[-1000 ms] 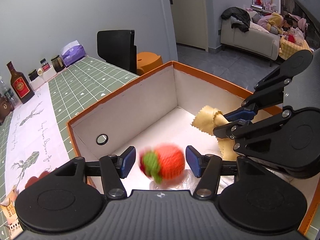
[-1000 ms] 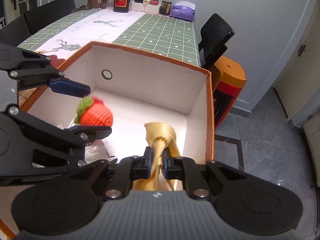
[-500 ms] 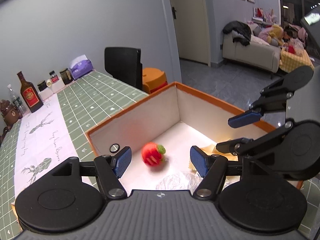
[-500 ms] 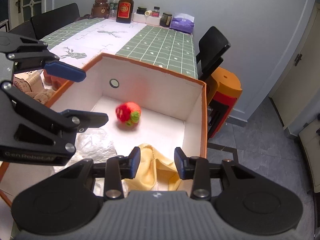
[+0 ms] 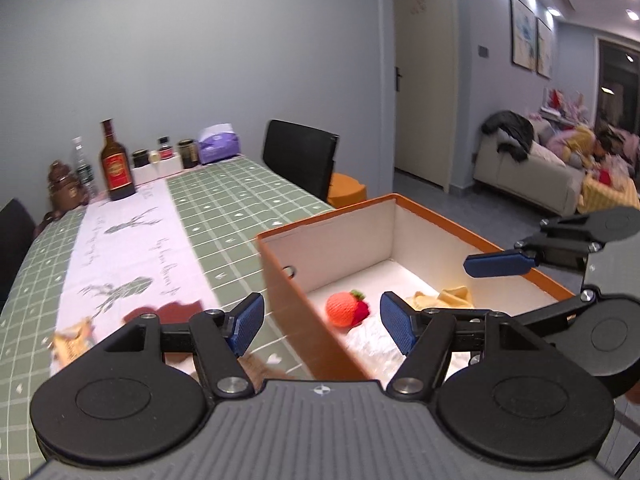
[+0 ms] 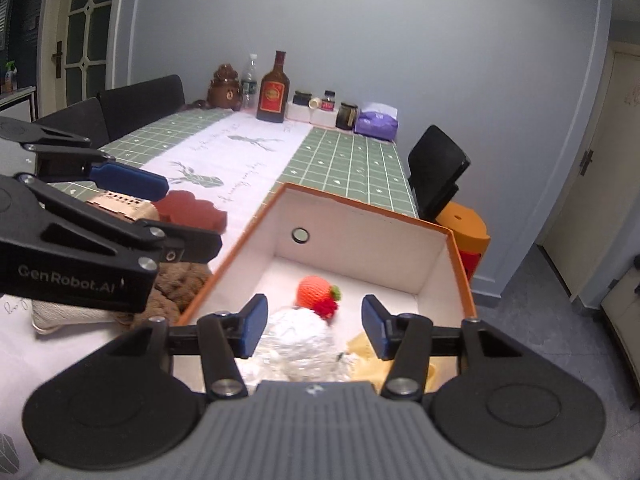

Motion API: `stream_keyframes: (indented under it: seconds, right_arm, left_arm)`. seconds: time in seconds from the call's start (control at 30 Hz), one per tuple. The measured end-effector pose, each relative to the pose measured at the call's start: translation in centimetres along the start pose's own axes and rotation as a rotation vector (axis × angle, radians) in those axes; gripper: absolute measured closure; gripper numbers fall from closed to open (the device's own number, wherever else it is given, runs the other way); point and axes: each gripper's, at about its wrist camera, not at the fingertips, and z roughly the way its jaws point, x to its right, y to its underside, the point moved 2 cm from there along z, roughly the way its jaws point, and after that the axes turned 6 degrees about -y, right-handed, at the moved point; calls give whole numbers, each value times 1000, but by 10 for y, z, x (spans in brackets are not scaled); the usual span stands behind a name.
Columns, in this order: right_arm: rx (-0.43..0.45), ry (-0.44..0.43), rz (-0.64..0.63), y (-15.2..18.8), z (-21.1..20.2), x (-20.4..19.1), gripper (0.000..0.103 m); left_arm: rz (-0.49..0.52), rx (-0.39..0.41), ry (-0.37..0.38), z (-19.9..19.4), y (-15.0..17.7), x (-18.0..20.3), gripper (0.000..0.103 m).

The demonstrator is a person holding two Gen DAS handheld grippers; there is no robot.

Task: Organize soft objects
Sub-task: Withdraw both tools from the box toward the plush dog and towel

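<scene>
Worktop (image 6: 340,160) carrying orange box (image 6: 256,236) | knitted strawberry (image 6: 316,292), yellow cloth (image 5: 452,296) lying inside | left hand-held gripper (image 5: 322,322), right hand-held gripper (image 6: 314,326) both hovering wide open, empty | next probably brown plush (image 6: 176,284) beside box.

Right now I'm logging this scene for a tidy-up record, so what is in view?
box: one, orange outside, white inside, on the table edge.
knitted strawberry: one, orange-red, inside the box.
yellow cloth: one, inside the box.
white wrap: one, crinkled, inside the box.
brown knit item: one, left of the box.
red block: one, on the table.
bottle: one, brown, far end.
tissue pack: one, purple, far end.
left gripper: fingers open.
right gripper: fingers open.
</scene>
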Motion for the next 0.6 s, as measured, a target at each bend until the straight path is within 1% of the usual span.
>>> stream_keyframes:
  seconds: [0.17,0.3,0.33,0.43,0.6]
  right_arm:
    - [65,-22,50,4,-14,-26,49]
    - [119,-12,68,8,-24,-50,48]
    - [142,-8,71,10,-27,-57,44]
    - [195,-2,51,15,-33,-80,41]
    - [222,-7,-17,21,-31,-116,40]
  left_arm:
    - [-61,18,-26,-24,14,-21,24]
    - [-129,32,-64,-43,29,-41,24]
    - [-148,34,-71,-47,32,-45,24]
    - [-187,43,-89,-59,44,-58,24]
    - [-225,43,-152,-75,73,-76,24]
